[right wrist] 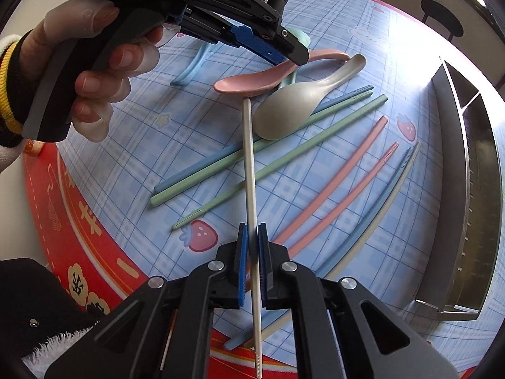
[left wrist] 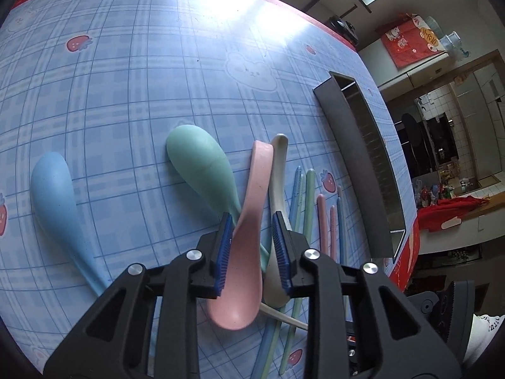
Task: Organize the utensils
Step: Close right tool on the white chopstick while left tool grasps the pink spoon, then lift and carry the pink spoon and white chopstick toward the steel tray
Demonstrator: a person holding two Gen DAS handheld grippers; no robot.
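Observation:
My left gripper (left wrist: pixel 252 240) is shut on a pink spoon (left wrist: pixel 244 243), held by its handle; the spoon (right wrist: pixel 252 82) also shows in the right wrist view, with the left gripper (right wrist: pixel 284 53) above it. My right gripper (right wrist: pixel 251 243) is shut on a white chopstick (right wrist: pixel 249 164) whose far end reaches under the pink spoon's bowl. A grey-white spoon (right wrist: pixel 293 107), a green spoon (left wrist: pixel 202 164) and a blue spoon (left wrist: pixel 56 195) lie on the table. Green, blue and pink chopsticks (right wrist: pixel 334 183) lie scattered.
A long dark metal utensil tray (right wrist: pixel 467 189) with compartments stands at the right; it also shows in the left wrist view (left wrist: pixel 356 158). The table has a blue plaid cloth (left wrist: pixel 126 94) with a red border (right wrist: pixel 79 221). A black stool (right wrist: pixel 442 15) stands beyond.

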